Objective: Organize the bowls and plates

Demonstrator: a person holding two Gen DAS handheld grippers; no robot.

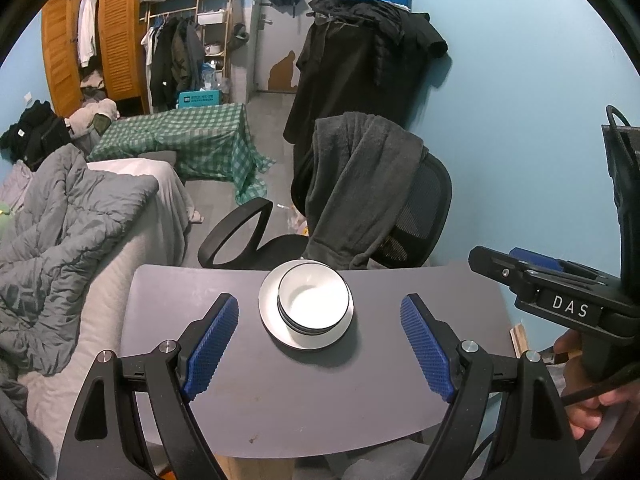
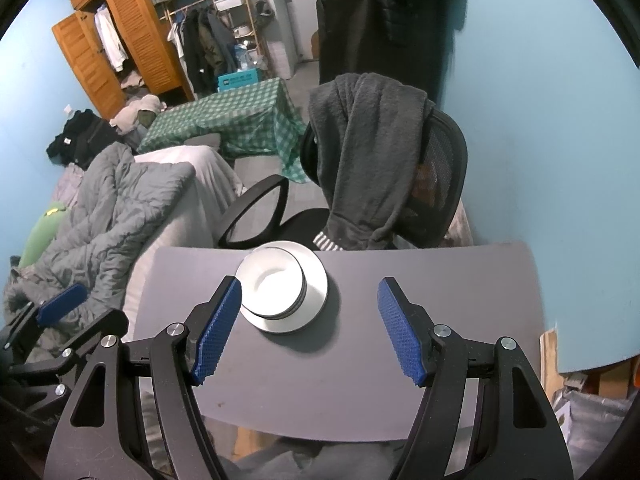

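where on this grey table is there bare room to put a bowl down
The grey table is bare on its whole near half, in front of the plate with the stacked bowls. Bare strips also flank the stack left and right. The far edge is tight: the stack sits there, with the office chair just behind.

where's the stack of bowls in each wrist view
Left wrist view: the stack of bowls sits on the plate, centred between the open blue pads.
Right wrist view: the bowls are left of centre, beside the left pad.
Shared landmark: the grey-draped office chair behind the table.
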